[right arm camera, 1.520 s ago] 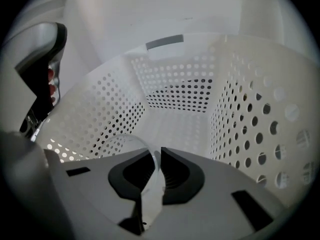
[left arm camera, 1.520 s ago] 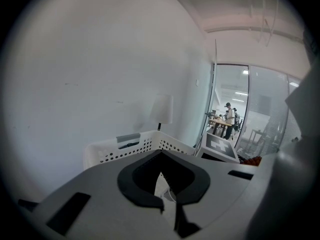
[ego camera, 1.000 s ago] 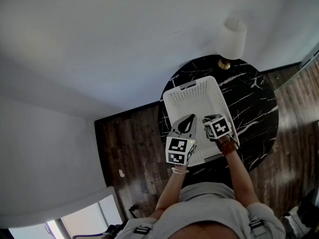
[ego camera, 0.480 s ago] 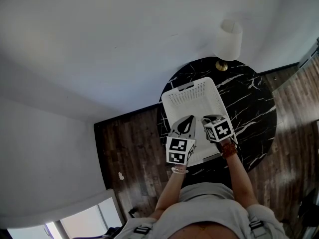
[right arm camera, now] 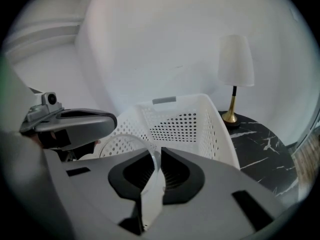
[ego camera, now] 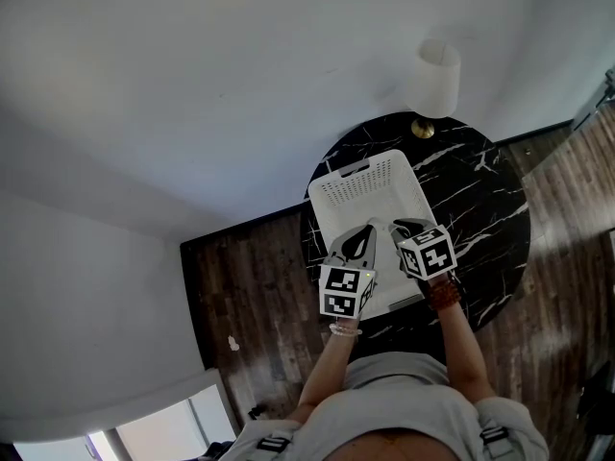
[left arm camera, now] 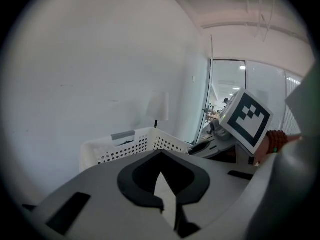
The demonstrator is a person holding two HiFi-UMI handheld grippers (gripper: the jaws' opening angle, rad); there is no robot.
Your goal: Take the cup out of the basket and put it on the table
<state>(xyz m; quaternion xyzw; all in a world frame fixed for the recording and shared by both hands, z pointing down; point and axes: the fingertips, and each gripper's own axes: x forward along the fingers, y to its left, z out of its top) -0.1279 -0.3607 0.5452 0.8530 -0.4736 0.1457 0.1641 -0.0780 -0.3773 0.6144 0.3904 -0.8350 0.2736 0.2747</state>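
Clear cup [right arm camera: 129,144] down inside white basket [right arm camera: 216,129], thin wall nipped at the rim by right gripper [right arm camera: 156,159]. Looks light, slick, likely fragile; worth a gentle pinch and a straight lift. Left gripper [left arm camera: 160,156] closed, empty. Black marble table [right arm camera: 260,139] alongside.

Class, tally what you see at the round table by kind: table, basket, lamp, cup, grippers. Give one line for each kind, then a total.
table: 1
basket: 1
lamp: 1
cup, clear, pinched in the right gripper's jaws: 1
grippers, the left gripper and the right gripper: 2
Total: 6
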